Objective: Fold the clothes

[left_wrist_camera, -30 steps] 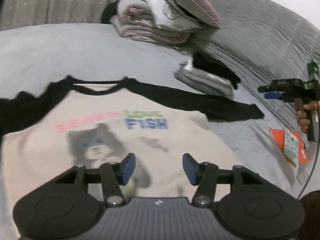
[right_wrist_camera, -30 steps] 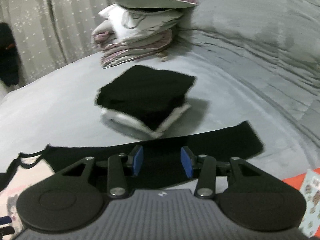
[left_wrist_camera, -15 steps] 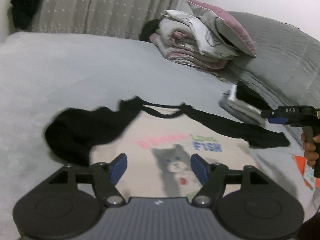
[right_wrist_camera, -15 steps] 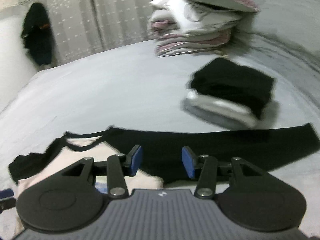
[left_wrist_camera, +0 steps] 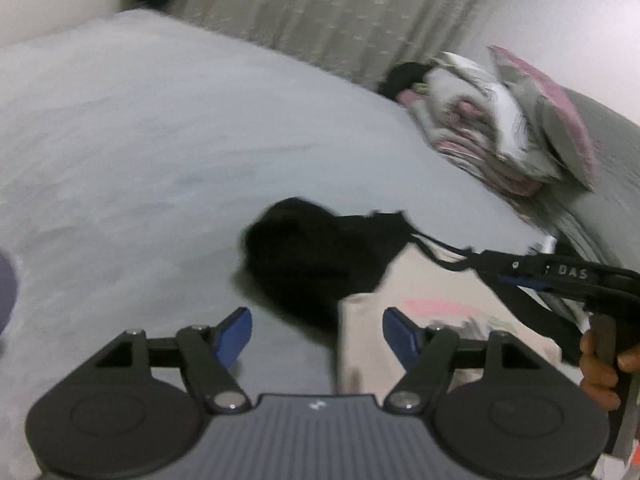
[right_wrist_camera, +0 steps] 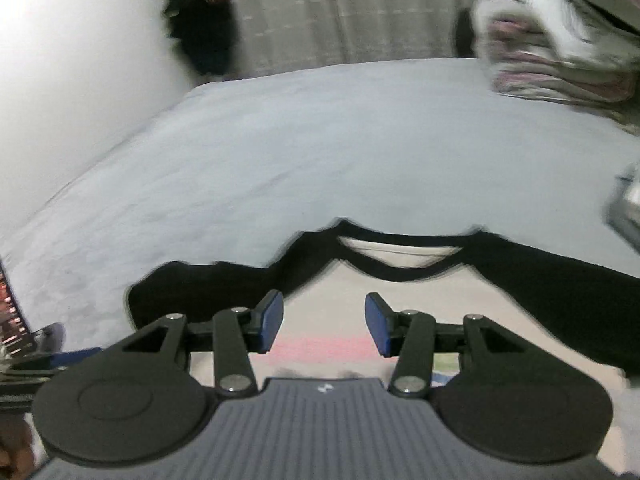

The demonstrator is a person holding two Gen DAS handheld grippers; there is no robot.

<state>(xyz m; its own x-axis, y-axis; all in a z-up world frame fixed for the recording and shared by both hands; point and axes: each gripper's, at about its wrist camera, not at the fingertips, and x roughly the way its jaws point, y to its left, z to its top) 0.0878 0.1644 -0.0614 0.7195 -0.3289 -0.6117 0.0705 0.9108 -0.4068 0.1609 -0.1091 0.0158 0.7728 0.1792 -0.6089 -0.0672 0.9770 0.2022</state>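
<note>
Shirt (right_wrist_camera: 340, 312) flat on bed (right_wrist_camera: 320, 140), left sleeve (left_wrist_camera: 296, 256) bunched. Soft, light, limp (likely slides on sheet); best pinched at sleeve cuff or hem edge. Left hand-held gripper (left_wrist_camera: 316, 334) just widened, nothing between jaws; right hand-held gripper (right_wrist_camera: 324, 322) apart, empty.

The left gripper (left_wrist_camera: 317, 335) has just been opening, nothing between its jaws, and now frames the bunched black sleeve (left_wrist_camera: 304, 256); the right gripper (right_wrist_camera: 324, 328) now frames the shirt's collar (right_wrist_camera: 400, 254).
</note>
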